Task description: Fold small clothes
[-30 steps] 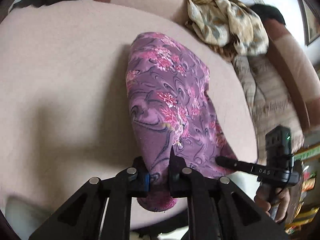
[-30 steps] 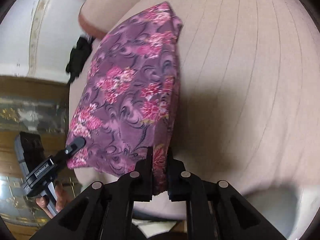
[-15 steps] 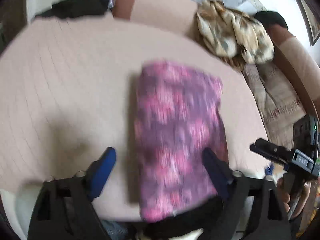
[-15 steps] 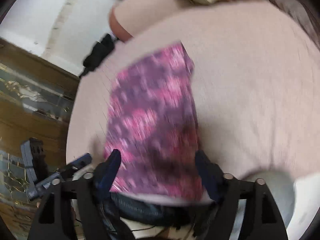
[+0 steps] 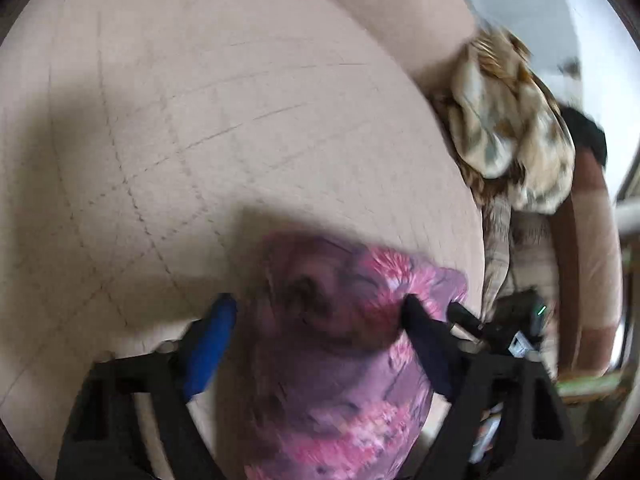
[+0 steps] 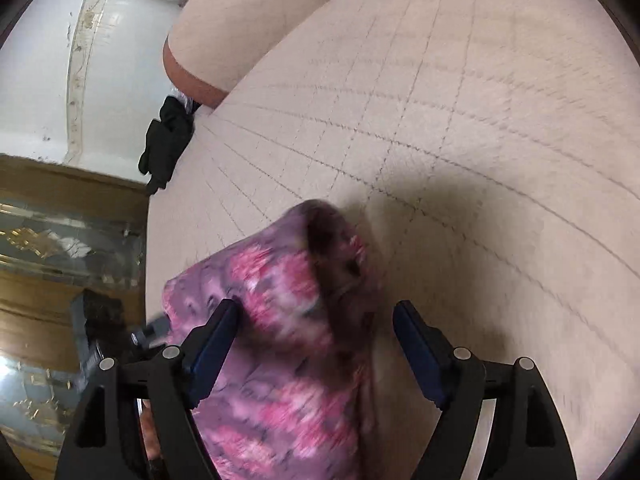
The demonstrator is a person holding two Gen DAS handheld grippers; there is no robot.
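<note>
A purple cloth with pink flowers (image 5: 328, 380) lies on the beige quilted cushion (image 5: 200, 120), its far end humped up and blurred. My left gripper (image 5: 318, 308) hangs low over that end with the hump between its fingers; the jaws are closing, and the blue pad (image 5: 216, 332) stands just clear of the cloth's left edge. In the right wrist view the same cloth (image 6: 288, 400) runs between the wide-open fingers of my right gripper (image 6: 316, 312), and neither pad presses on it. Each gripper shows at the edge of the other's view.
A crumpled beige and brown patterned cloth (image 5: 508, 136) sits against the sofa back at the right, with a dark garment (image 5: 584, 132) behind it. A black item (image 6: 166, 140) lies at the cushion's left edge, beside a white wall and a wood-and-glass cabinet (image 6: 60, 240).
A second ago both grippers were shut on the cloth's near edge. Both let go and opened, then moved forward and down over the cloth. The left jaws are narrower than half a second ago.
</note>
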